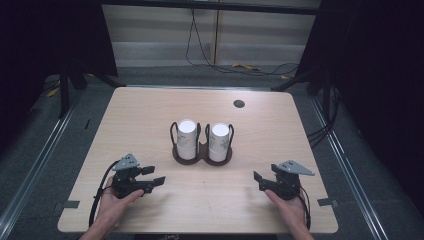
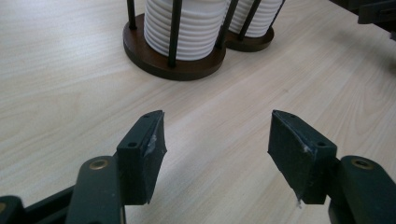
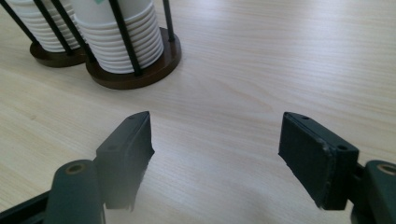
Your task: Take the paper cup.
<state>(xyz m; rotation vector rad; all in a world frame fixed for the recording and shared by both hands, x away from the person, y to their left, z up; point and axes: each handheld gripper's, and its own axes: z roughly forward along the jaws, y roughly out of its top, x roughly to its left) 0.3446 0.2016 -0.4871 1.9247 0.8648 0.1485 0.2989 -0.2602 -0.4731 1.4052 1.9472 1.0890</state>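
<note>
Sitting at lower left of the high view, the left gripper (image 1: 156, 178) has its jaws spread wide, holding nothing. Dead center, a dark double holder (image 1: 202, 155) keeps two stacks of white cups (image 1: 187, 138). Lower right, the right gripper (image 1: 256, 180) gapes wide too.

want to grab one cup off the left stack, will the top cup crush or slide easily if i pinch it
The left cup stack looks like thin white paper cups, so a hard pinch would probably dent the top one. Nested tightly, it may drag a second cup along. The holder has a wide dark base and upright rods, so tipping seems unlikely. The left gripper is open.
</note>
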